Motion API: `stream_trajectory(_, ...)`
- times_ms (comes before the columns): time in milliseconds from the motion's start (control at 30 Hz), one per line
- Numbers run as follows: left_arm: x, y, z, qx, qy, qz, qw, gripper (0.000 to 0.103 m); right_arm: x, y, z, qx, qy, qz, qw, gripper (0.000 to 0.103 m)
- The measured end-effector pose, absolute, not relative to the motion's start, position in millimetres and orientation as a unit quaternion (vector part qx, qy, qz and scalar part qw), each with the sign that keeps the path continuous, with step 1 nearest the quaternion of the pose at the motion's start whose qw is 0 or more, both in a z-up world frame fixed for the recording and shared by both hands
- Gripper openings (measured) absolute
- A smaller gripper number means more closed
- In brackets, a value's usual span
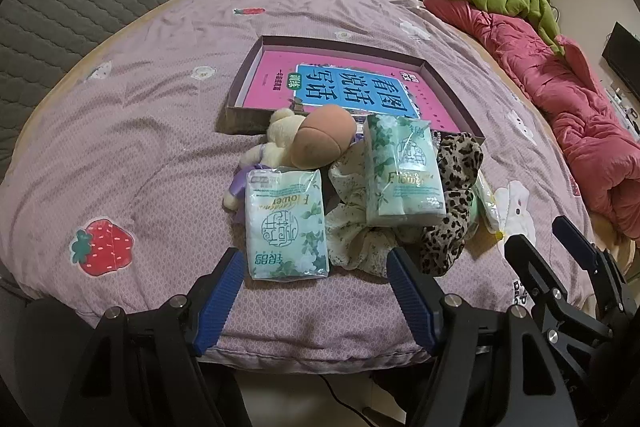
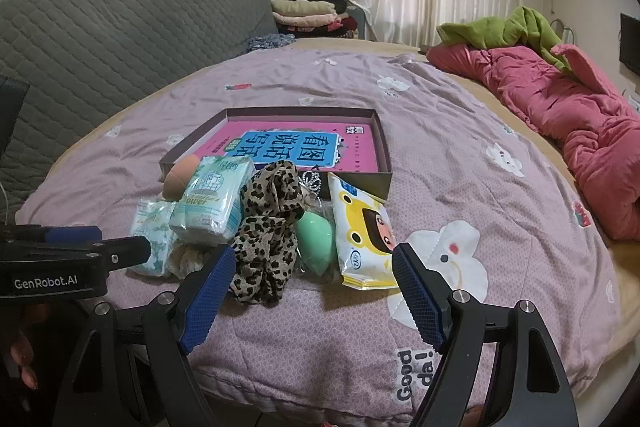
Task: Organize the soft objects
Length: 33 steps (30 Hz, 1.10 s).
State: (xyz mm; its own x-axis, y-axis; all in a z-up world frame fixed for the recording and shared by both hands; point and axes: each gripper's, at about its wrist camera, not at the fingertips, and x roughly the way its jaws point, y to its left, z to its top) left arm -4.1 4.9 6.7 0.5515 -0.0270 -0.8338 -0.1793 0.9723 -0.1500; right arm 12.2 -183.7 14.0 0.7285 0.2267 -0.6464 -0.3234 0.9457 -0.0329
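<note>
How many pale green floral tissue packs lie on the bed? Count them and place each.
2. One pale green floral tissue pack lies flat nearest the left gripper; the other rests on the floral scrunchie, beside the leopard-print scrunchie. Others may be hidden.

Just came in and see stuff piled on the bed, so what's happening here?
A person holds a gripper in each hand over a heap of soft things on the bed. The left gripper and right gripper both hover with jaws open, holding nothing. Tissue packs, a leopard scrunchie and a plush bear lie before the shallow box, none inside yet.
</note>
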Motion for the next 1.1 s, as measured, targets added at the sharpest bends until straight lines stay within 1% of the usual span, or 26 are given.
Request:
stream_trajectory(567,-5.3,3.4,7.4,-0.113,0.469,0.041,0.875,0.073,13.7,-185.2,13.7,-0.064,0.338,0.149,0.927,0.081)
stream_trajectory(1100,3.5,-17.8,15.2,-0.107,0.466,0.016,0.878,0.073,22.2,-213.2,9.9,-0.045,0.343,0.123,0.93,0.081)
